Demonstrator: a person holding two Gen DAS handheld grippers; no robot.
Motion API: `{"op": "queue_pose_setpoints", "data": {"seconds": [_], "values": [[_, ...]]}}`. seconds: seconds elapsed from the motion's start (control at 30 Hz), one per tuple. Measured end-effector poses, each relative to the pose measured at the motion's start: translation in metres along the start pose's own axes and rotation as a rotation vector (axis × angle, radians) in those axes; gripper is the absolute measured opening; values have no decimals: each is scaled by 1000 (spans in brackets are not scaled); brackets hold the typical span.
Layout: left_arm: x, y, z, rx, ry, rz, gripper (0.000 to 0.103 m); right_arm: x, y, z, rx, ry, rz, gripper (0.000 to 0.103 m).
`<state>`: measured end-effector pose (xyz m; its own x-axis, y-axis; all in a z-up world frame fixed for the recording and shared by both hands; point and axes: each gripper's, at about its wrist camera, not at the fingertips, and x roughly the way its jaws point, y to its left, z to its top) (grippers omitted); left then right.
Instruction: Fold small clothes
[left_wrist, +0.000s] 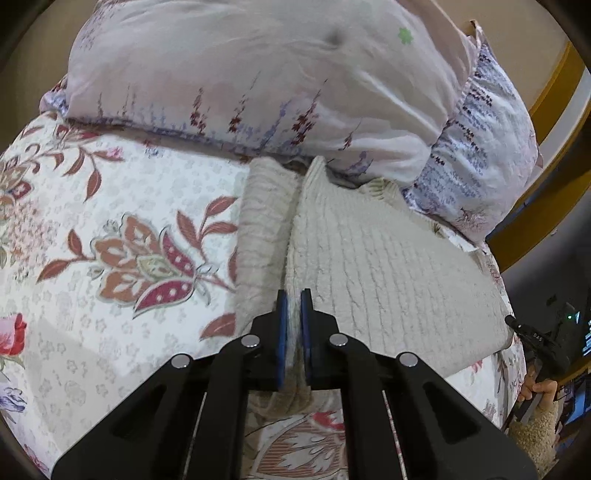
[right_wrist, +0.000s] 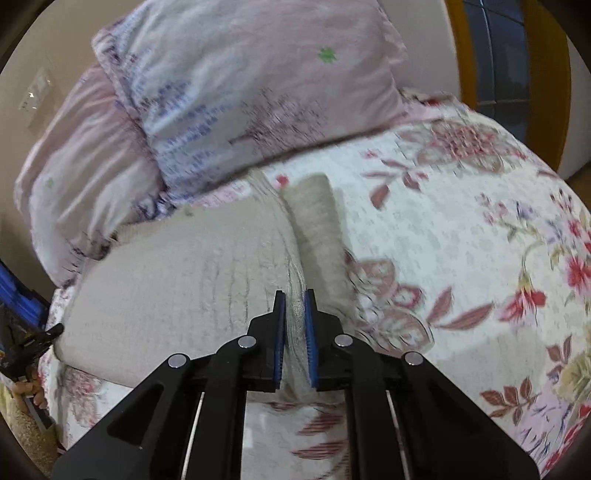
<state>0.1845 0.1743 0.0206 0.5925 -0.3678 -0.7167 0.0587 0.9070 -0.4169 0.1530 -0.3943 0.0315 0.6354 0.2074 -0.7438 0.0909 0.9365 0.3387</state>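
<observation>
Ribbed beige knit garment (left_wrist: 388, 266) — pinched, rumpled

You would find no readable text here; faint marks on the other gripper (left_wrist: 537, 338) are too small to make out

Knit garment (left_wrist: 388, 266) lies flat on bed cover (left_wrist: 110, 206), far edge just before two pillows (left_wrist: 258, 81). Pillows rest on bed, one overlapping the other. Left hand-held gripper (left_wrist: 291, 295) sits at garment's left fold, right hand-held gripper (right_wrist: 294, 295) at its right fold. Window frame (right_wrist: 546, 74) behind bed, at right
</observation>
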Motion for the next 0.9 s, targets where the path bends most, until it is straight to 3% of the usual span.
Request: {"op": "queue_pose_setpoints", "data": {"seconds": [0.3, 0.43, 0.53, 0.7, 0.83, 0.9], "values": [[7, -4, 0, 8, 12, 31, 15, 12, 5, -1, -22, 43, -77, 12], [-10, -16, 3, 45, -74, 62, 43, -5, 22, 4, -74, -41, -63, 29], [-16, -37, 4, 115, -113, 52, 52, -3, 44, 2, -163, -36, -27, 30], [3, -59, -1, 178, -63, 41, 55, 12, 60, -3, -211, 4, -24, 30], [21, -55, -9, 171, 0, 69, 59, 33, 55, -14, -216, 88, -76, 32], [25, -56, -14, 196, -10, 81, 60, 31, 56, -18, -235, 66, -72, 33]]}}
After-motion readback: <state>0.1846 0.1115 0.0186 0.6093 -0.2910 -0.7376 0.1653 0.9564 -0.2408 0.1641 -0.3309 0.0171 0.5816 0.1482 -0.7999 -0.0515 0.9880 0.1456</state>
